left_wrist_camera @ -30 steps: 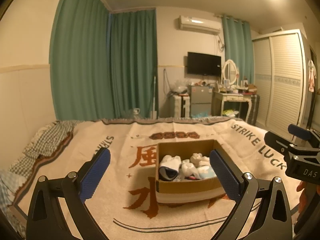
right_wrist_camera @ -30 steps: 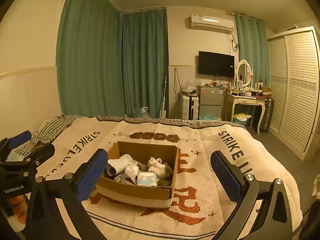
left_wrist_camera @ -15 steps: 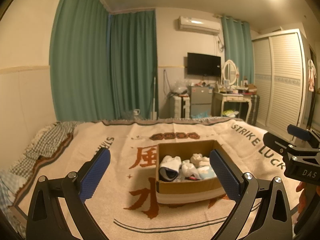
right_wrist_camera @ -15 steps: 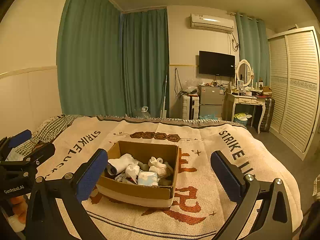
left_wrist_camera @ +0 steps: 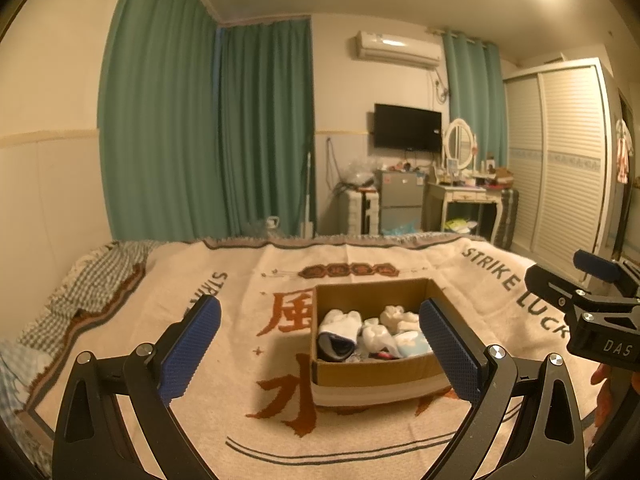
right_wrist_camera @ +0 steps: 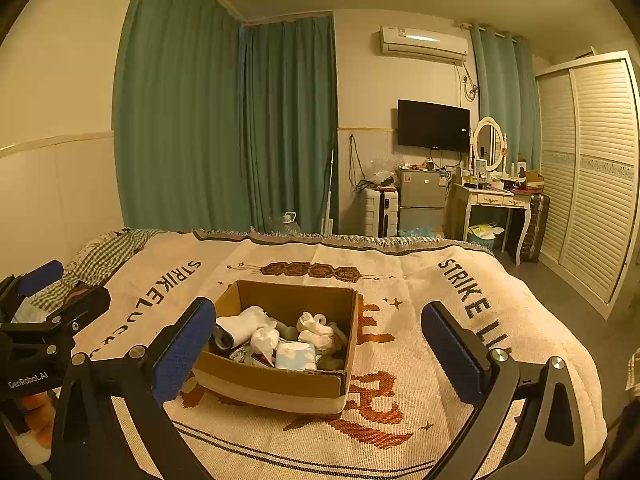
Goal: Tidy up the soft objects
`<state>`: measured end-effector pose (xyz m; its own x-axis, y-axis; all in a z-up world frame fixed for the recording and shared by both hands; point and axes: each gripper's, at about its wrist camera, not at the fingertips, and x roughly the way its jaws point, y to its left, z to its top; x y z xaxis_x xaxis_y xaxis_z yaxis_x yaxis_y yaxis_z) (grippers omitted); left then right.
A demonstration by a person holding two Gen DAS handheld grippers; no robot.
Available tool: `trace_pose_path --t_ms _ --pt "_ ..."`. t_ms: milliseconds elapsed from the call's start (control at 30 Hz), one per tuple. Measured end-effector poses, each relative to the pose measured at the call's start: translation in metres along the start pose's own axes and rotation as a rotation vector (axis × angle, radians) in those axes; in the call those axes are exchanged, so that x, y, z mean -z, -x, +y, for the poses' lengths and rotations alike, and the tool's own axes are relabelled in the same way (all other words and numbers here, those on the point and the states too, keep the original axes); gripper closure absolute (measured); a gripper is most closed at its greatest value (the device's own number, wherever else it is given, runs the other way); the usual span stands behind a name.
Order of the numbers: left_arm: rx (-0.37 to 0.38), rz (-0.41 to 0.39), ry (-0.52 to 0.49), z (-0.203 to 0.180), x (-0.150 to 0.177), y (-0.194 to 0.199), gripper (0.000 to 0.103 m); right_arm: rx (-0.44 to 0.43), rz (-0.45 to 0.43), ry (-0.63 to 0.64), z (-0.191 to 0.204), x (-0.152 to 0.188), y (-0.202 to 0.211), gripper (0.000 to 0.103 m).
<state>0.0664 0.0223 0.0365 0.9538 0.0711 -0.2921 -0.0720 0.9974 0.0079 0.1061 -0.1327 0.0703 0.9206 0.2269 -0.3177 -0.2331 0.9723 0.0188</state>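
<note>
While both tools hang above it, the bed [left_wrist_camera: 248, 400] fills the lower half of each view, covered by a cream blanket [right_wrist_camera: 400, 320] with dark lettering along its sides and rust-coloured characters in the middle; green curtains [left_wrist_camera: 208, 132] hang behind it, with a white wardrobe [right_wrist_camera: 592, 168] at the right, and a television [right_wrist_camera: 433, 125] on the far wall; a checked cloth [left_wrist_camera: 100, 276] lies bunched at the blanket's left edge. On the middle of the blanket sits an open cardboard box [right_wrist_camera: 276, 386]; inside it lies a loose heap of soft things, among them a rolled white sock [left_wrist_camera: 339, 326] at the left, a pale blue piece [right_wrist_camera: 295, 354] toward the front, and a cream bundle [right_wrist_camera: 316, 326] toward the back, all touching one another. Near the front of the box, the left gripper [left_wrist_camera: 320, 350] has its blue pads spread wide with nothing between them; the right gripper [right_wrist_camera: 316, 354] is likewise wide apart and empty, the box showing between its fingers; each tool appears at the edge of the other's view.
</note>
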Motion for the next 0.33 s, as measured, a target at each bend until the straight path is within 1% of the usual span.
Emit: trace_pose_path --t_ms 333 --pt "-0.006 0.007 0.001 -0.0004 0.003 -0.0009 0.002 0.004 0.006 -0.003 -0.0004 0.0002 -0.0023 0.0"
